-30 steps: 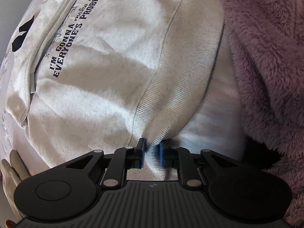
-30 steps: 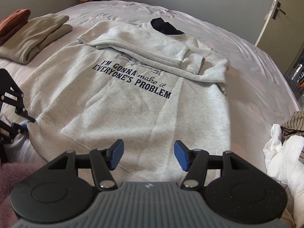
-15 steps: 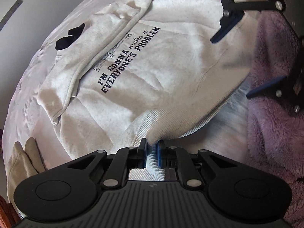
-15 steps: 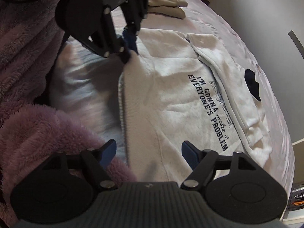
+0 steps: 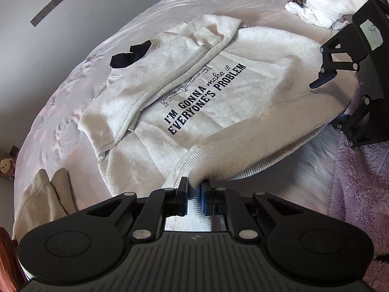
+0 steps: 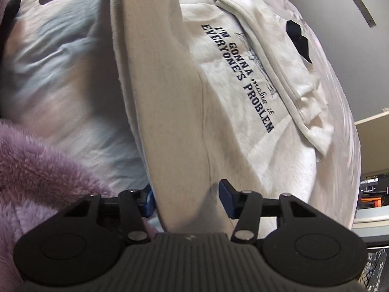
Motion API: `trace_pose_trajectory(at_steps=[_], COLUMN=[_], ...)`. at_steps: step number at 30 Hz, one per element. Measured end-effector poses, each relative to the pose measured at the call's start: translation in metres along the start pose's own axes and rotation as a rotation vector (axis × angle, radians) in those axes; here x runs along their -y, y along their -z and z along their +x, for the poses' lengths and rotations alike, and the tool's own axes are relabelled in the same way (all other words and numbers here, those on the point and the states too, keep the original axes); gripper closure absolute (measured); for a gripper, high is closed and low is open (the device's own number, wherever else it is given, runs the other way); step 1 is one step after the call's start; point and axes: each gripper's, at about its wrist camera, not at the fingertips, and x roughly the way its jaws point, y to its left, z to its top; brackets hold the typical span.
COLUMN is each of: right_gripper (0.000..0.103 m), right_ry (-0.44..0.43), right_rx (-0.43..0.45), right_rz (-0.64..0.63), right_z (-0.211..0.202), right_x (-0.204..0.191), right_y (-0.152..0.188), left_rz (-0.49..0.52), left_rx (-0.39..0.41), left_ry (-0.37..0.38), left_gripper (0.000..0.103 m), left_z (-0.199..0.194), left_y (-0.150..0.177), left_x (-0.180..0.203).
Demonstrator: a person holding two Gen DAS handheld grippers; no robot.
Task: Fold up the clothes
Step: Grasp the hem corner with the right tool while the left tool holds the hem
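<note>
Both claws working the hem of a grey sweatshirt on the bed.

The left claw (image 5: pixel 194 189), low at frame centre, is pinching the sweatshirt's (image 5: pixel 184 97) ribbed hem; the right claw (image 6: pixel 186 198) is reaching in with fingers apart, hem fabric lying between them. The sweatshirt is spreading across the pale bed (image 5: pixel 73 77), a purple fleece (image 5: pixel 359 194) bunching at lower right.

The right gripper (image 6: pixel 187 198), clear of the garment a second ago, now straddles the ribbed hem (image 6: pixel 145 73) of the grey sweatshirt (image 5: pixel 206 92), jaws apart, not yet clamped. The hem between both grippers now stands lifted off the bedsheet (image 6: pixel 60 60).
</note>
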Motion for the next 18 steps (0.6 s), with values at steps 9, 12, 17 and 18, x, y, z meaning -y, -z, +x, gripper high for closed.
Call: trace_pose_trajectory(at_steps=[9, 12, 17, 18], right_gripper=[0.063, 0.063, 0.062, 0.062], right_ry=[0.106, 0.081, 0.068, 0.067], right_rx=[-0.002, 0.003, 0.027, 0.039], right_rz=[0.093, 0.157, 0.209, 0.216], right_z=[-0.011, -0.012, -0.014, -0.016], right_x=[0.040, 0.056, 0.067, 0.069], right_y=[0.026, 0.043, 0.064, 0.066], left_rz=[-0.034, -0.026, -0.013, -0.011], left_rx=[0.023, 0.020, 0.011, 0.010], left_ry=[0.006, 0.008, 0.010, 0.008], left_gripper=[0.095, 0.095, 0.095, 0.095], left_z=[-0.001, 0.000, 0.002, 0.002], left_y=[0.002, 0.003, 0.004, 0.005], left_x=[-0.010, -0.010, -0.009, -0.009])
